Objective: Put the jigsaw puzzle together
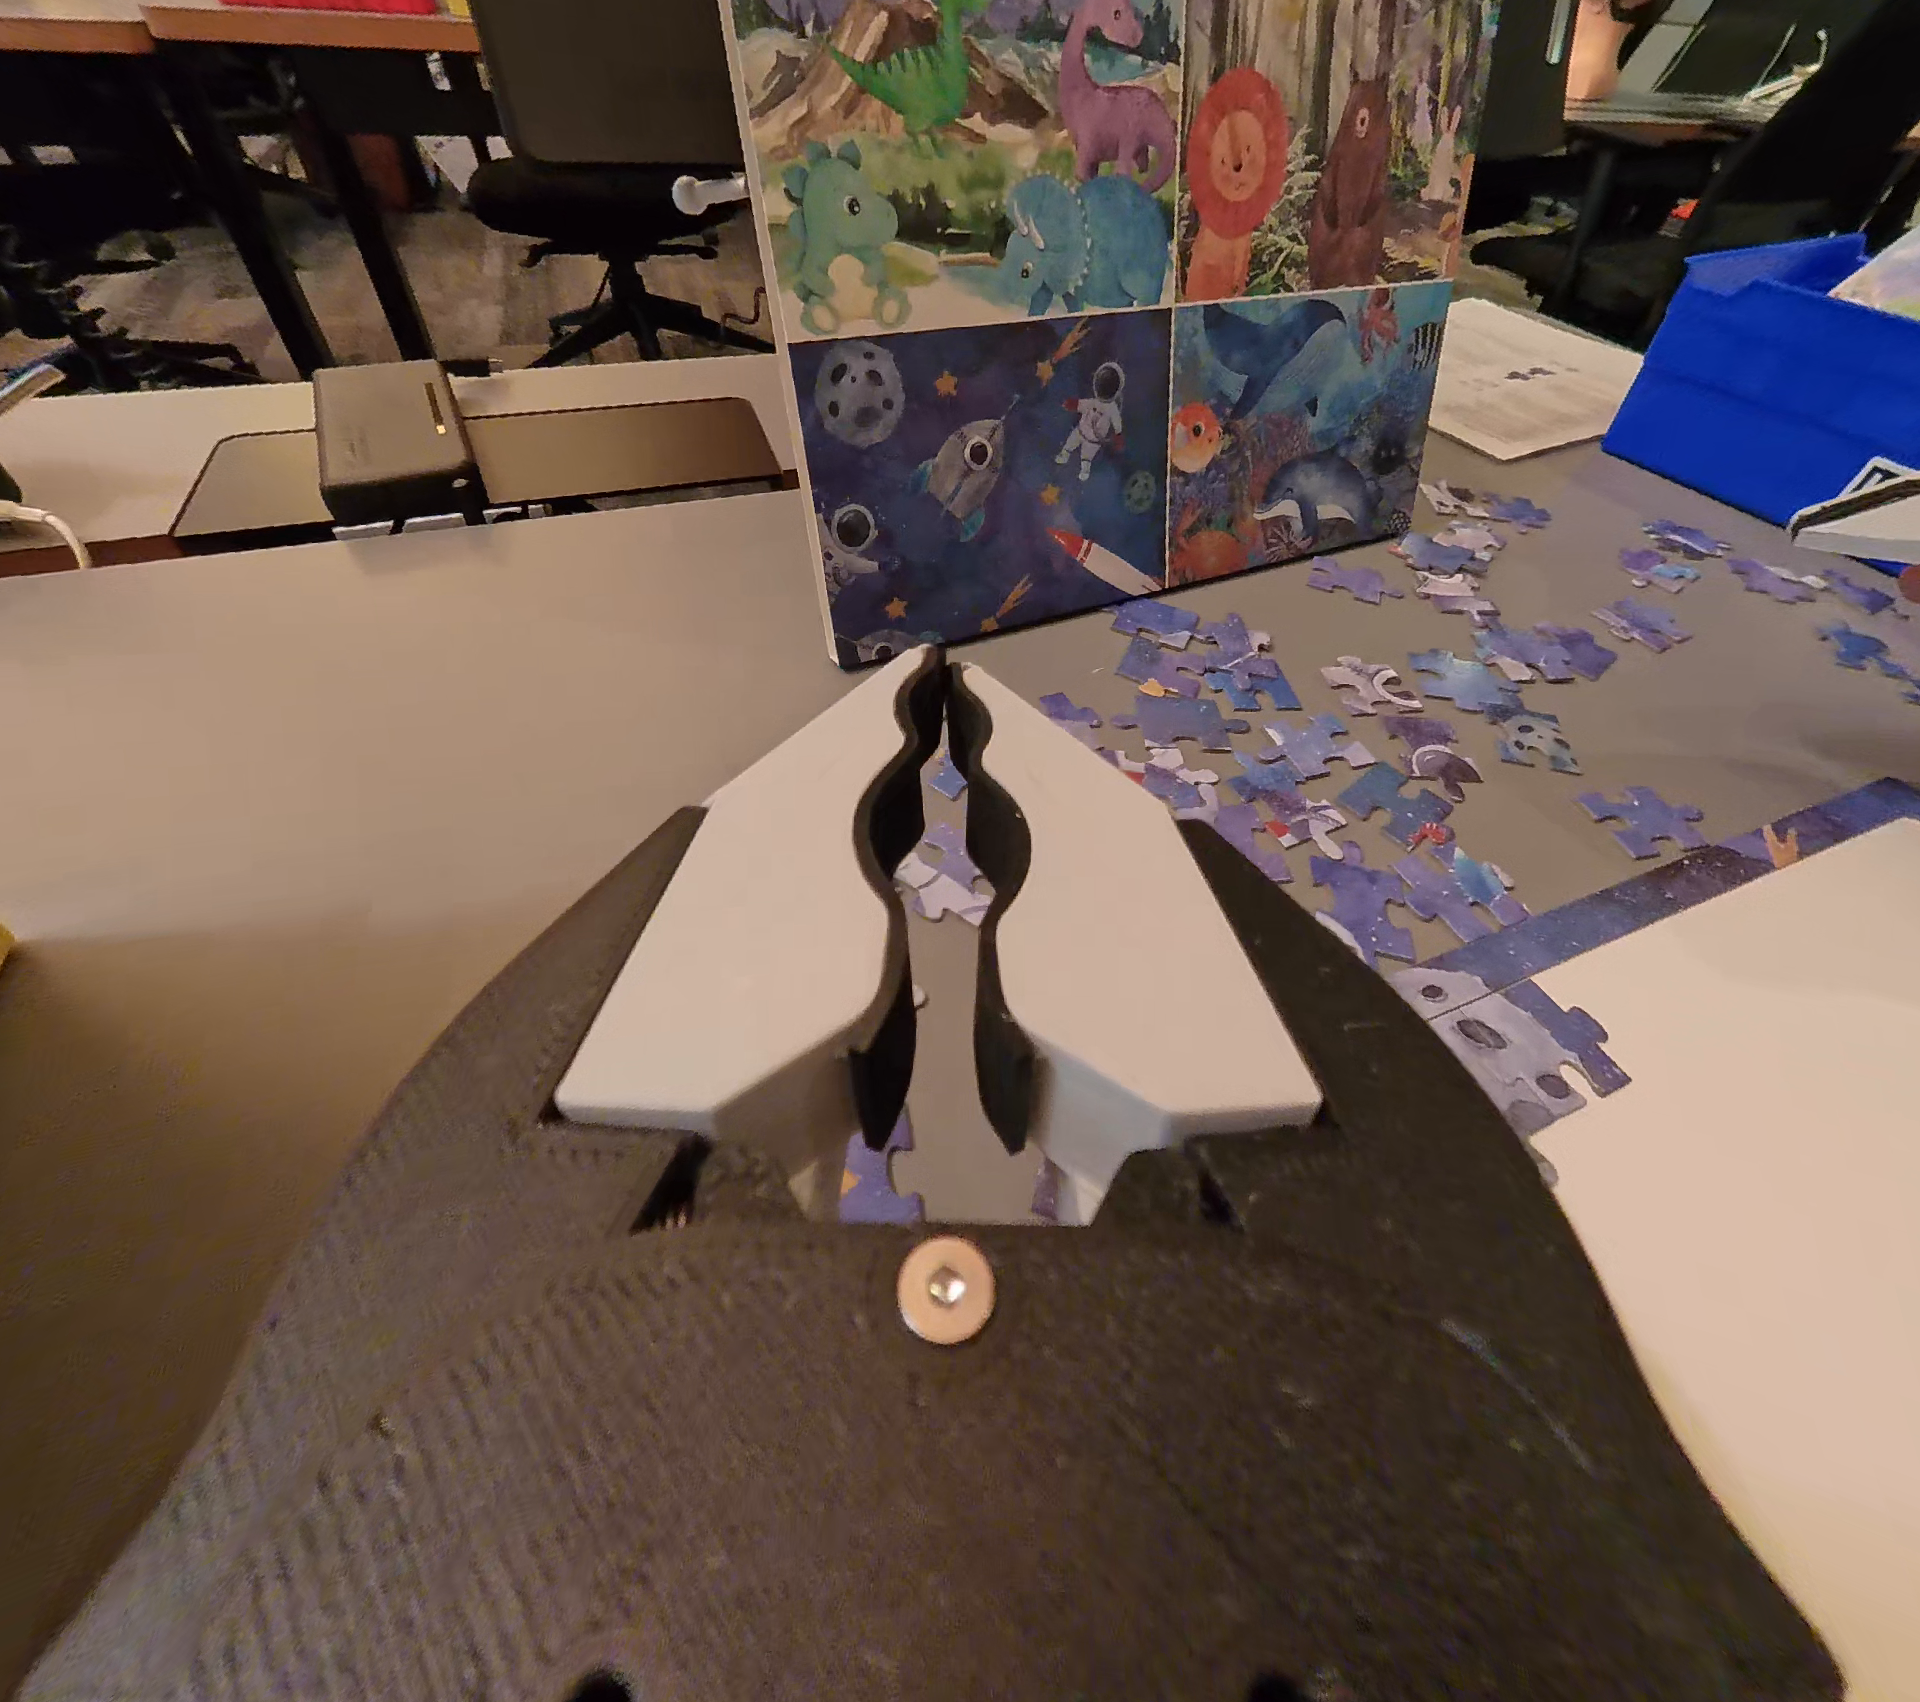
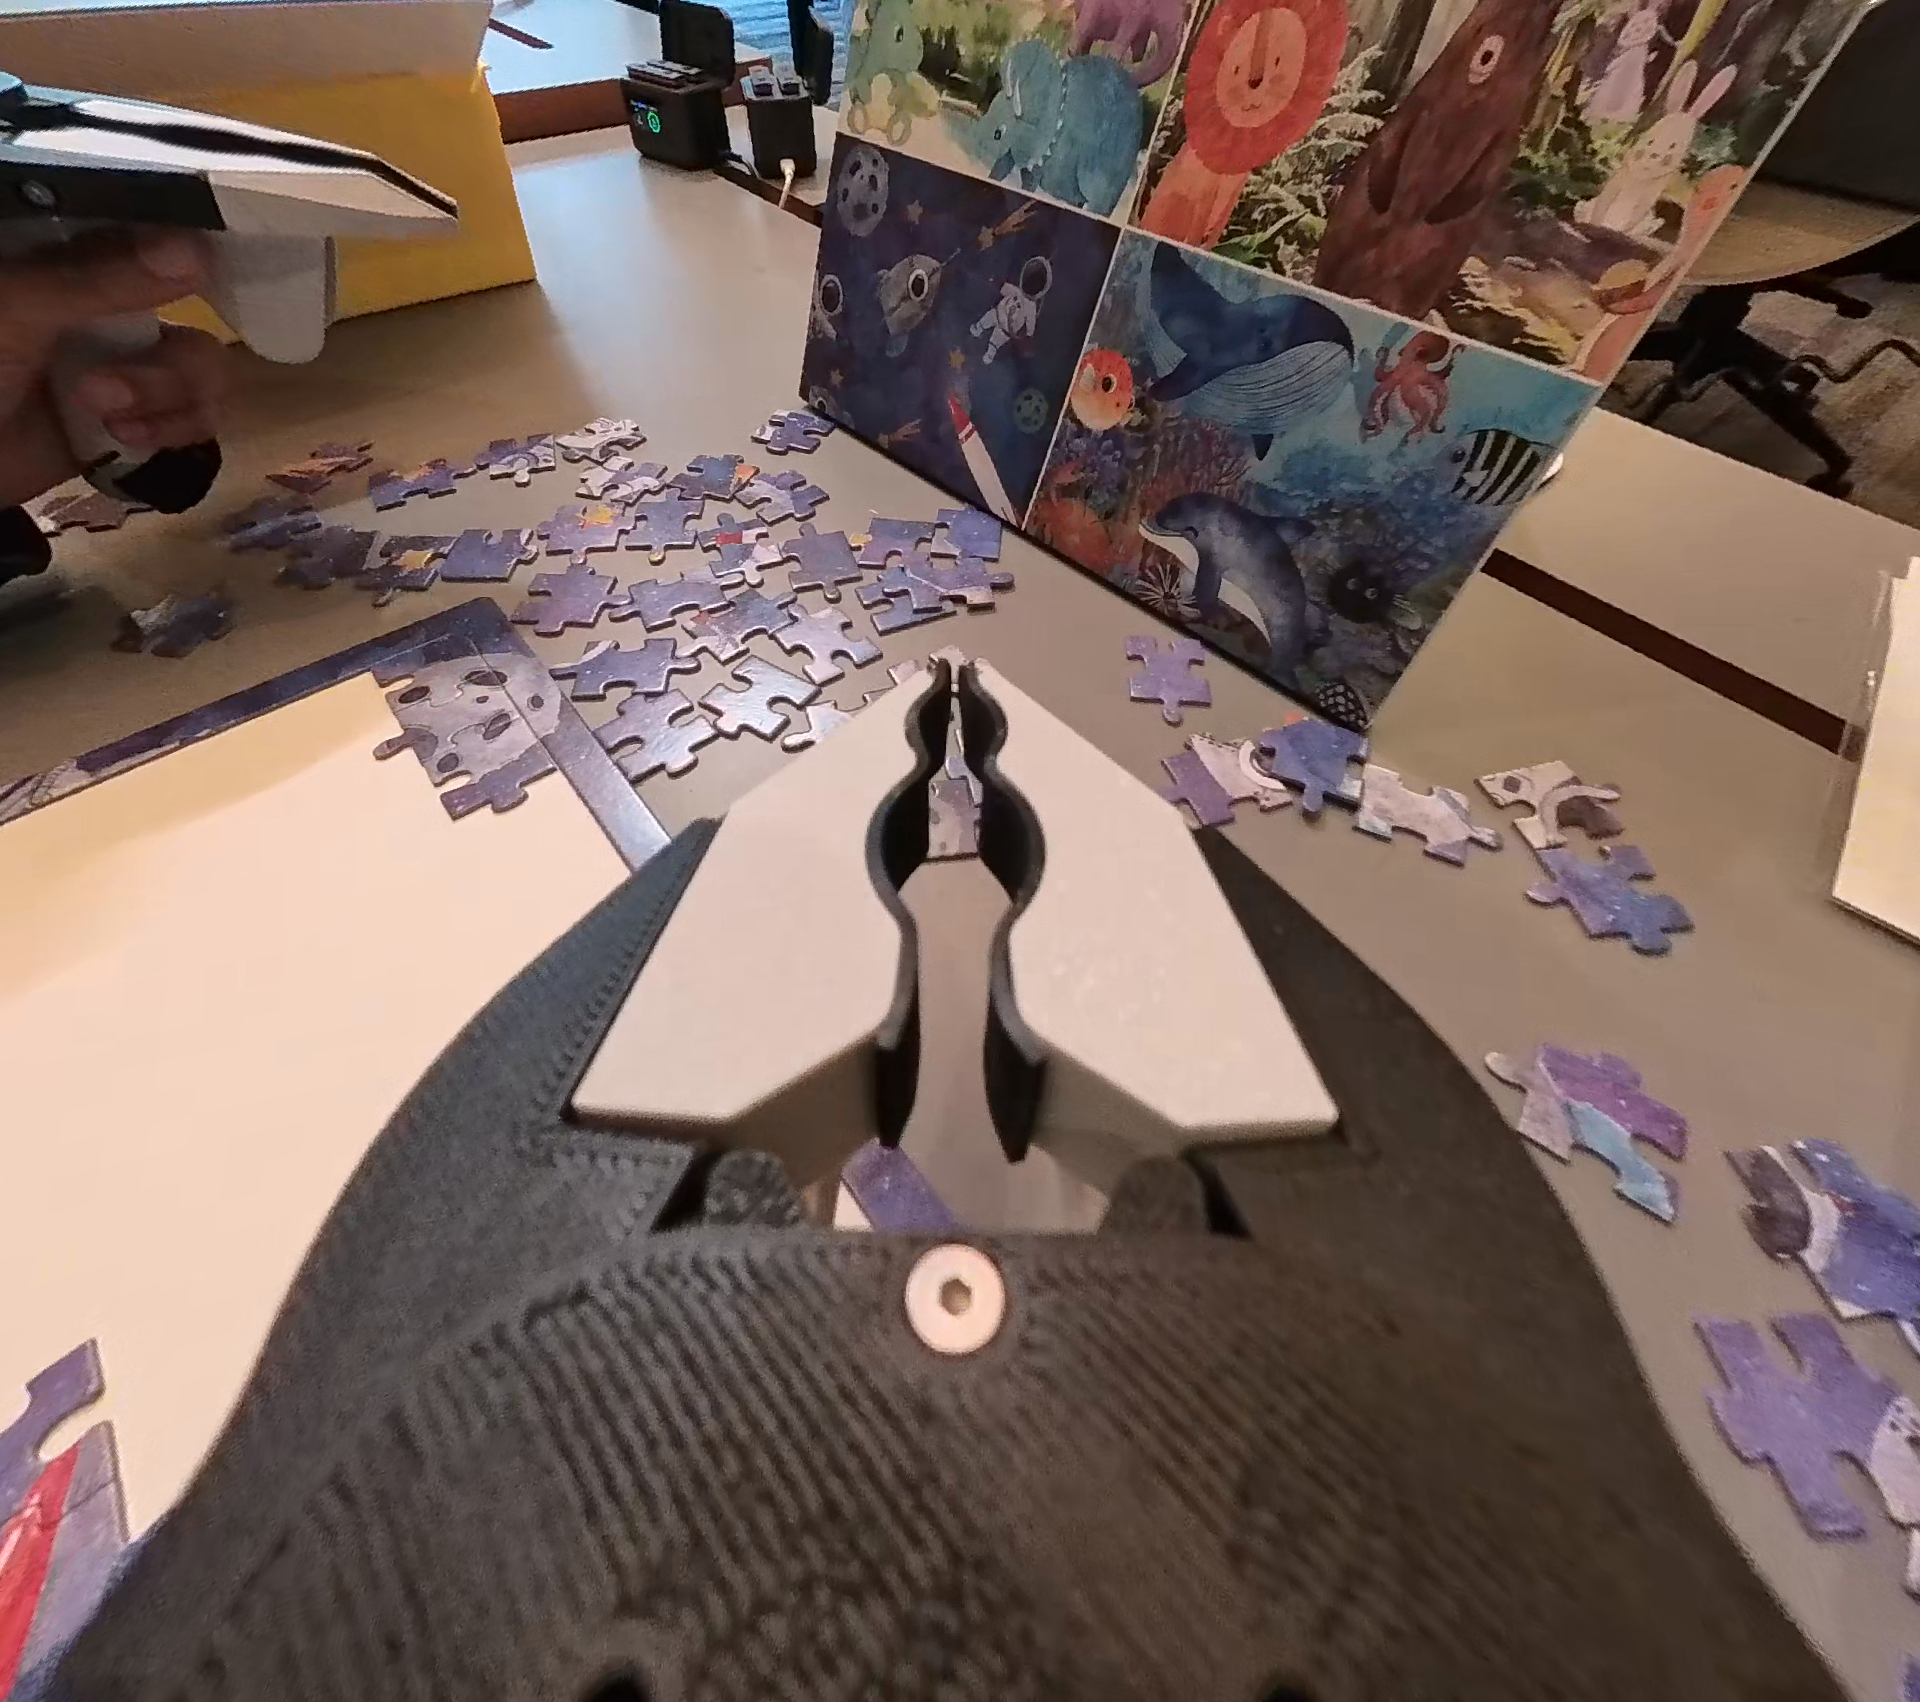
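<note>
Left gripper (image 1: 943, 667): fingertips pressed together, nothing visible between them. It hangs over the grey tabletop (image 1: 416, 769), just short of the bottom left corner of the upright cardboard box printed with four cartoon animal and space panels (image 1: 1122, 250). The loose blue-purple cardboard jigsaw pieces (image 1: 1351, 748) lie at its 2 o'clock.

Right gripper (image 2: 956, 673): tips also pressed together. It sits over the near edge of the piece scatter. The nearest lone piece (image 2: 1169, 678) is at 3 o'clock. The white puzzle board with a dark starry border (image 2: 260, 925) is at 8 o'clock, and a few grey moon pieces (image 2: 468, 707) are already fitted in its corner.

Hard to make out:
- A pale piece (image 2: 951, 795) shows through the gap behind the right tips. Can't tell whether it's pinched or lying on the table below.
- Both gripper bodies hide the table under them.
- In the right view the left gripper is cut off at 9 o'clock, and the hand (image 2: 94, 364) holding it only partly shows.
- The box top is cropped there.
</note>
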A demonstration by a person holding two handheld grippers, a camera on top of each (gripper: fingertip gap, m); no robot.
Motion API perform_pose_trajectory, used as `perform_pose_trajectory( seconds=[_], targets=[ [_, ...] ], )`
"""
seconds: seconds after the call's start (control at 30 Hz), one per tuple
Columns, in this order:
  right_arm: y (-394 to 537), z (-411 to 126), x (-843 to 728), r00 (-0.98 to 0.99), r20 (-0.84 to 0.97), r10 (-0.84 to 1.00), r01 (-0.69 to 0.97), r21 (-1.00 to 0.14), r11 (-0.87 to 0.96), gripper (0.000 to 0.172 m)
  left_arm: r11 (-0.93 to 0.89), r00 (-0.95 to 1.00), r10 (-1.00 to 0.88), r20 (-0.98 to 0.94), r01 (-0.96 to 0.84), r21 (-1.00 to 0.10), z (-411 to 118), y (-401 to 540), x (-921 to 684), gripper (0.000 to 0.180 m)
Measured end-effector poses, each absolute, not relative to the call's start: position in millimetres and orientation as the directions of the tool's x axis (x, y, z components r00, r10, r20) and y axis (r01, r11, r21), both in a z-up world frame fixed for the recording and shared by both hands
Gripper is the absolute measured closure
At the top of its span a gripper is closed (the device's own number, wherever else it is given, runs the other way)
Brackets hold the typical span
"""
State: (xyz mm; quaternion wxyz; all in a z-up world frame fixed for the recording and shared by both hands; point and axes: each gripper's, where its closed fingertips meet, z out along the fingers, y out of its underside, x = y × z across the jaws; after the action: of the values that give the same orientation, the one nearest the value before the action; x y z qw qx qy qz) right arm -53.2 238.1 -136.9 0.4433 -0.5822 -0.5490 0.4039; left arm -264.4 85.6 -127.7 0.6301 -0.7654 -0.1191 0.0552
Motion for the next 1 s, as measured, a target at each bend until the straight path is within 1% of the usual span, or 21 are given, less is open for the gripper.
perform_pose_trajectory(
  seconds=[0.27,0.43,0.6,0.8,0.9,1.0],
  targets=[
    [240,-130,-51,0.082,0.018,0.996,0.253,-0.968,-0.003,0.172,-0.174,0.954,0.293,0.064,0.119,-0.977,-128,82,-272,0.180],
    [259,-113,-39,0.156,0.041,0.987,0.209,-0.978,0.008,0.172,-0.165,0.946,0.317,0.064,0.121,-0.979,-126,80,-276,0.180],
    [276,-95,-25,0.204,-0.043,0.978,0.110,-0.992,-0.067,0.172,-0.153,0.938,0.341,0.062,0.121,-0.981,-125,78,-280,0.180],
    [281,-78,-15,0.145,-0.191,0.971,-0.007,-0.981,-0.192,0.169,-0.154,0.936,0.347,0.055,0.115,-0.981,-125,78,-281,0.180],
    [285,-75,-11,0.154,-0.195,0.969,-0.024,-0.981,-0.194,0.168,-0.145,0.927,0.371,0.048,0.109,-0.983,-123,75,-285,0.180],
    [285,-75,-11,0.158,-0.192,0.969,-0.025,-0.981,-0.191,0.168,-0.144,0.886,0.462,0.037,0.117,-0.983,-124,66,-301,0.180]
  ],
)
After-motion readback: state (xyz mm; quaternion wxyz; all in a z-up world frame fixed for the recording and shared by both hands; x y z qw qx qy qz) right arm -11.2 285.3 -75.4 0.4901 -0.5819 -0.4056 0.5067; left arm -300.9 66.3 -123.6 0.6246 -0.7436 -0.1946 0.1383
